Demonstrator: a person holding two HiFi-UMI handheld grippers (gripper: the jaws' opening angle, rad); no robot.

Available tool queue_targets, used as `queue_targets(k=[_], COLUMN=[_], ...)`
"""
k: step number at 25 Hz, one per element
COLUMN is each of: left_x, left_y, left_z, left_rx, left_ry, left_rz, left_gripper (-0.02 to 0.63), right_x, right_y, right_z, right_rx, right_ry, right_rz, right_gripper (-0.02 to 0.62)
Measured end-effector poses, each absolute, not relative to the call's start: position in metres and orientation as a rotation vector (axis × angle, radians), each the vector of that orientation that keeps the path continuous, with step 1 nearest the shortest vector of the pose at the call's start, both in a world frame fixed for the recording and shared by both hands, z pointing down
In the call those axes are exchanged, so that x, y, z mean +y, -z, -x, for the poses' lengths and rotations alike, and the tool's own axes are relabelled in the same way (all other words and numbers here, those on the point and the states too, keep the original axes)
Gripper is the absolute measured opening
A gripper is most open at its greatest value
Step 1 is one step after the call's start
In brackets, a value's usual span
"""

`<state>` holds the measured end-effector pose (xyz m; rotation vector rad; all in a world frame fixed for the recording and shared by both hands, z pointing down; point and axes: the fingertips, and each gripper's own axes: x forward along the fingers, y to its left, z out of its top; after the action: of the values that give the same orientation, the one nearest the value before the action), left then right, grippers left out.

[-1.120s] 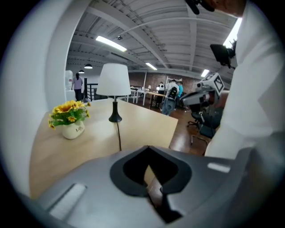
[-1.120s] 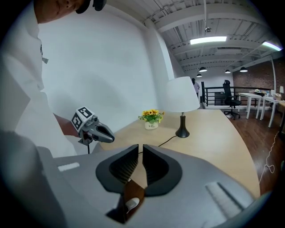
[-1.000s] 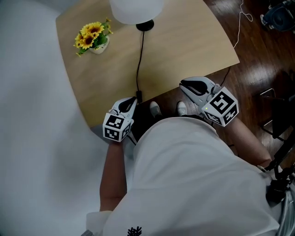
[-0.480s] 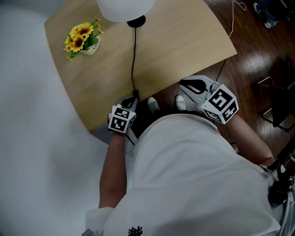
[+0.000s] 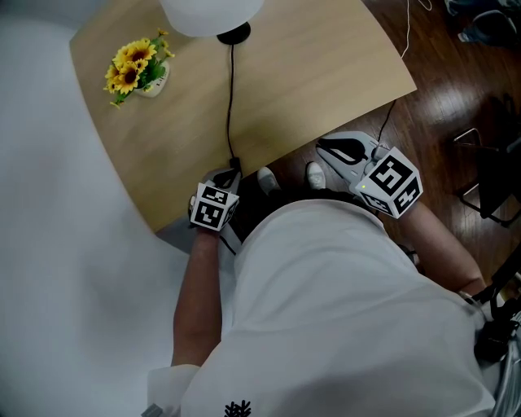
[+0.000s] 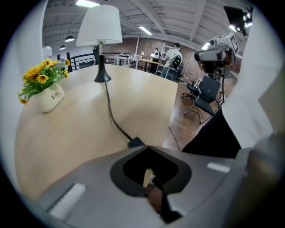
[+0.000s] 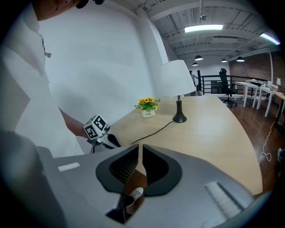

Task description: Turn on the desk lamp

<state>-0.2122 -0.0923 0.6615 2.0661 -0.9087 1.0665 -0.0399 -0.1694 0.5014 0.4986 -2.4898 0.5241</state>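
The desk lamp has a white shade (image 5: 212, 12) and a black base (image 5: 234, 34) at the far end of the wooden desk (image 5: 326, 65). Its black cord (image 5: 229, 106) runs toward me to an inline switch (image 5: 234, 165) at the near desk edge. My left gripper (image 5: 229, 175) is shut, with its tips right at that switch (image 6: 136, 143), which lies just ahead of the jaws and to their left. My right gripper (image 5: 327, 150) hangs shut off the desk's near right edge, holding nothing. From the right gripper view the lamp (image 7: 178, 82) stands well ahead.
A small white pot of yellow flowers (image 5: 134, 67) stands at the desk's far left. Dark wooden floor (image 5: 456, 98) lies to the right, with a white cable and a black chair frame (image 5: 480, 175). My shoes (image 5: 314, 173) show under the desk edge.
My left gripper has moved forward to the inline switch at the desk edge. The right gripper has barely moved. The head view has shifted slightly.
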Motion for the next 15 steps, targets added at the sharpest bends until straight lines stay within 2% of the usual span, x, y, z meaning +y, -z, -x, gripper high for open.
queue_targets(k=[15], left_x=[-0.0935], left_y=[-0.6639], left_z=[0.2118], left_rx=[-0.859], left_ry=[-1.109], left_rz=[-2.017], left_gripper=[0.018], right_x=[-0.1633], right_y=[-0.5063], right_z=[0.0409], right_rx=[-2.487], right_ry=[-0.539], right_rz=[-0.481], right_gripper=[0.031])
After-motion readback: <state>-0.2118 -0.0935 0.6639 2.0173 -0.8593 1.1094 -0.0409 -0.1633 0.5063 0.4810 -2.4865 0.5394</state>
